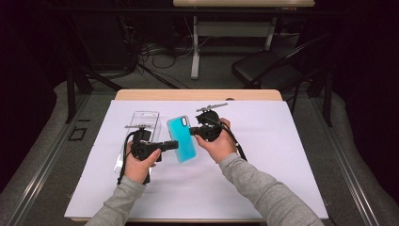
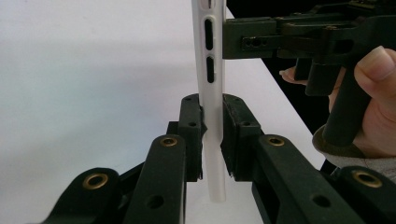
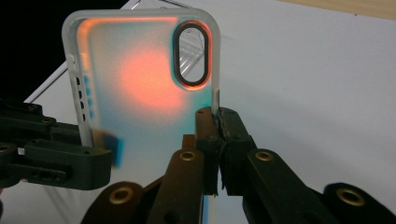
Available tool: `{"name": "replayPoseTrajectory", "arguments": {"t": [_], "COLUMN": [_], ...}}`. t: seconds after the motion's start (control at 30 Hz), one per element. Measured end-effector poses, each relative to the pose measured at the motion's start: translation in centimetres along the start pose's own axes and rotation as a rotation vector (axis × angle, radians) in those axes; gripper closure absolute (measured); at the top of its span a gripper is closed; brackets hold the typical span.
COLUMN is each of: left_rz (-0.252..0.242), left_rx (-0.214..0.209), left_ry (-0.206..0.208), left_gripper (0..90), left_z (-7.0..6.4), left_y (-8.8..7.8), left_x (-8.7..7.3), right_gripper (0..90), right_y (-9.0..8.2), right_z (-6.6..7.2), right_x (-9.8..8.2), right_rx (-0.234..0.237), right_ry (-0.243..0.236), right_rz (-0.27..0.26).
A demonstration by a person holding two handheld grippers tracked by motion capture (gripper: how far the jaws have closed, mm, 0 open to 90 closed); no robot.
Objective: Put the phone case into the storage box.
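A phone case (image 1: 182,139), teal in the high view, is held above the white sheet by both grippers. My left gripper (image 1: 175,145) is shut on its left long edge, my right gripper (image 1: 192,131) on its right long edge near the top. The left gripper view shows the case (image 2: 210,70) edge-on, frosted white with button slots, pinched between my left gripper's (image 2: 212,119) pads. Seen from the right gripper, the case (image 3: 140,79) is translucent with an orange glow and an oval camera hole. My right gripper (image 3: 216,123) clamps its rim there.
A clear plastic package (image 1: 143,121) lies on the white sheet (image 1: 263,141) behind my left hand. The sheet covers a wooden table (image 1: 197,94). A dark chair (image 1: 263,68) and a table leg (image 1: 195,47) stand on the floor beyond.
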State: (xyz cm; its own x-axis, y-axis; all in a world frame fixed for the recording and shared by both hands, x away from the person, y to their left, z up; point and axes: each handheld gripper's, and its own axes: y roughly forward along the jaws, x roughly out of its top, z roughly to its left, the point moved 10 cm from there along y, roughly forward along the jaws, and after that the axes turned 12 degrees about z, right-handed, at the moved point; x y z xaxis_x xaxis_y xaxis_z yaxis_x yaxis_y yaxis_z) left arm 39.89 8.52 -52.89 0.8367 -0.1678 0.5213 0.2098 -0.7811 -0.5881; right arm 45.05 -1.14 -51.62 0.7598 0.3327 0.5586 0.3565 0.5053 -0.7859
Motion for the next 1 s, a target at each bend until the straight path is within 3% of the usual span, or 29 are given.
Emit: {"name": "replayPoseTrajectory", "arguments": {"t": [0.17,0.5,1.0], "left_rz": [-0.007,-0.011,-0.021], "left_rx": [-0.015,-0.039,-0.055], "left_ry": [-0.031,-0.053,-0.059], "left_gripper": [80.9,81.4,81.6], "left_z": [0.15,0.13,0.12], "left_y": [0.01,-0.03,-0.22], "left_x": [0.01,0.03,0.11], "right_gripper": [87.6,87.6,87.7], "right_y": [0.05,0.06,0.03], "right_z": [-0.01,0.02,0.13], "right_x": [-0.04,-0.03,0.03], "right_rx": [0.001,-0.001,0.007], "right_ry": [0.000,-0.001,-0.004], "right_rz": [0.000,-0.003,-0.031]}}
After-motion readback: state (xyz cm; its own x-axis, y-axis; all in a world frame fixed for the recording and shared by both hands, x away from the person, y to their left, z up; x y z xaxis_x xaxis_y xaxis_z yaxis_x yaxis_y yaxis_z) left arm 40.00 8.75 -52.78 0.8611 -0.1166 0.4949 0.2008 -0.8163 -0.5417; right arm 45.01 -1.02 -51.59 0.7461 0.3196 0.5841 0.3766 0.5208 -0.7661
